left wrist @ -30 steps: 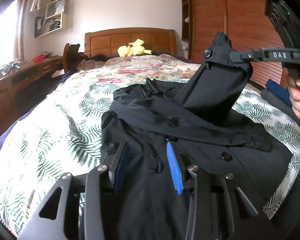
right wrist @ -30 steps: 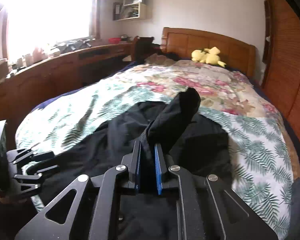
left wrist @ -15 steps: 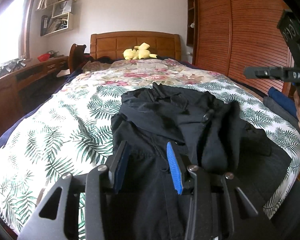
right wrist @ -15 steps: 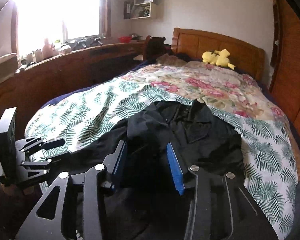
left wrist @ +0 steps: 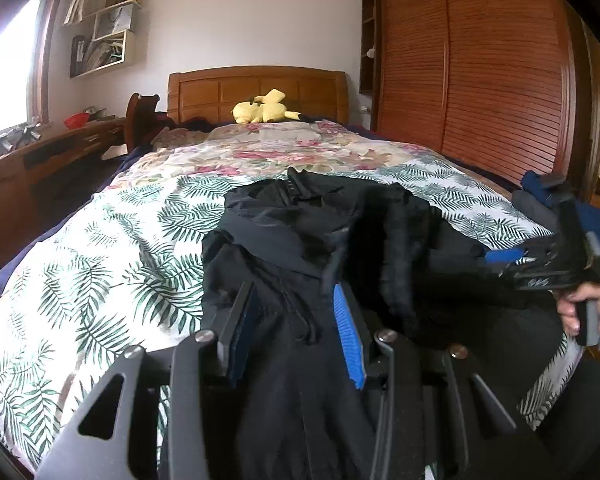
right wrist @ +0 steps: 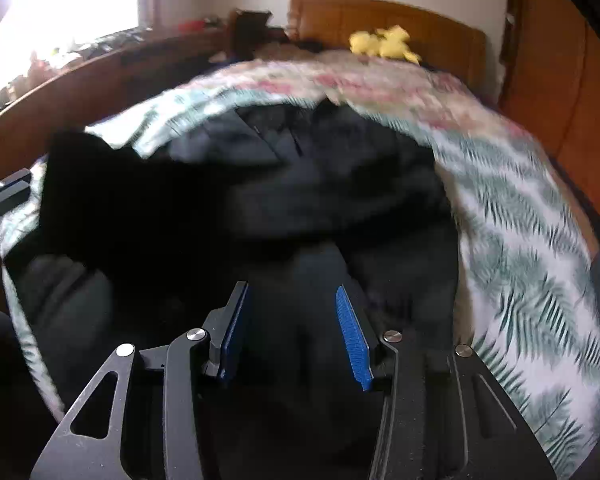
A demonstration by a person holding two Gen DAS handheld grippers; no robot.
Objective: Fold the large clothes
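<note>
A large black jacket [left wrist: 308, 240] lies on the bed, collar toward the headboard, one sleeve folded across its body. My left gripper [left wrist: 292, 320] is open and empty, low over the jacket's near part. My right gripper [right wrist: 292, 320] is open and empty, also over the jacket [right wrist: 320, 184]; its view is motion-blurred. The right gripper also shows at the right edge of the left wrist view [left wrist: 504, 258], held by a hand low over the jacket's right side.
The bed has a palm-leaf cover [left wrist: 100, 264] and a floral quilt [left wrist: 284, 152]. A yellow plush [left wrist: 260, 111] sits by the wooden headboard. A wooden desk [left wrist: 40, 168] is on the left, a slatted wardrobe [left wrist: 480, 72] on the right, blue and grey clothes [left wrist: 540, 200] at the bed's right edge.
My right gripper let go of the raised sleeve, which now lies folded across the jacket. The right gripper then dropped low toward the jacket's right side. The left gripper stayed open.
</note>
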